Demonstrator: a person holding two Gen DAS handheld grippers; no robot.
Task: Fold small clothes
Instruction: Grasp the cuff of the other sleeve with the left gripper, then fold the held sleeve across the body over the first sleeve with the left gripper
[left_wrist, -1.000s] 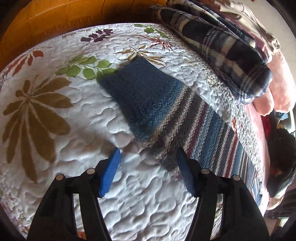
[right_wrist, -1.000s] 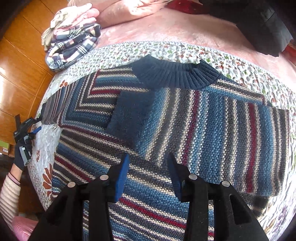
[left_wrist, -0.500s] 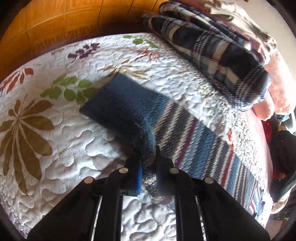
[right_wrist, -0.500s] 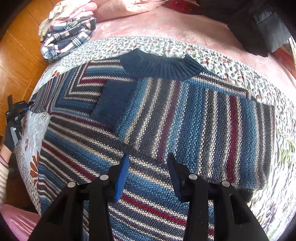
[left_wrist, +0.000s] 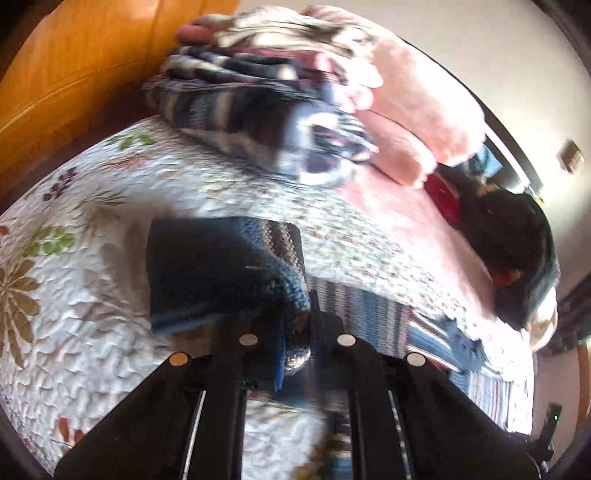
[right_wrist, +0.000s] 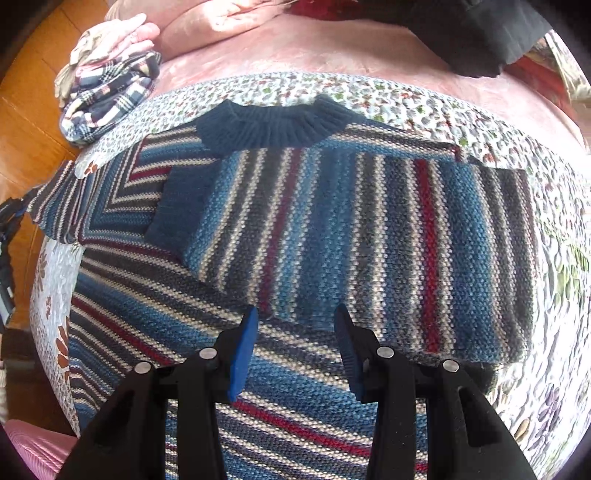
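A striped knit sweater lies flat on a quilted floral bedspread, its dark ribbed collar pointing toward the pink blanket at the far end of the bed. One sleeve is folded across the chest of the sweater, with its dark blue cuff resting just below the collar, on the side nearer the plaid bundle.

The right gripper hovers over the lower body of the sweater. Its blue-padded fingers stand apart and hold nothing.

The left gripper is at the other sleeve, out past the edge of the sweater's body. Its fingers are clamped together on the knit fabric near that sleeve's dark cuff, and the sleeve end is raised off the bedspread, draped over the finger tips. This view is blurred, so fine detail of the grip cannot be confirmed.

A folded plaid bundle sits beyond the sweater's shoulder, near the wooden panel. A black garment lies on the pink blanket past the collar.
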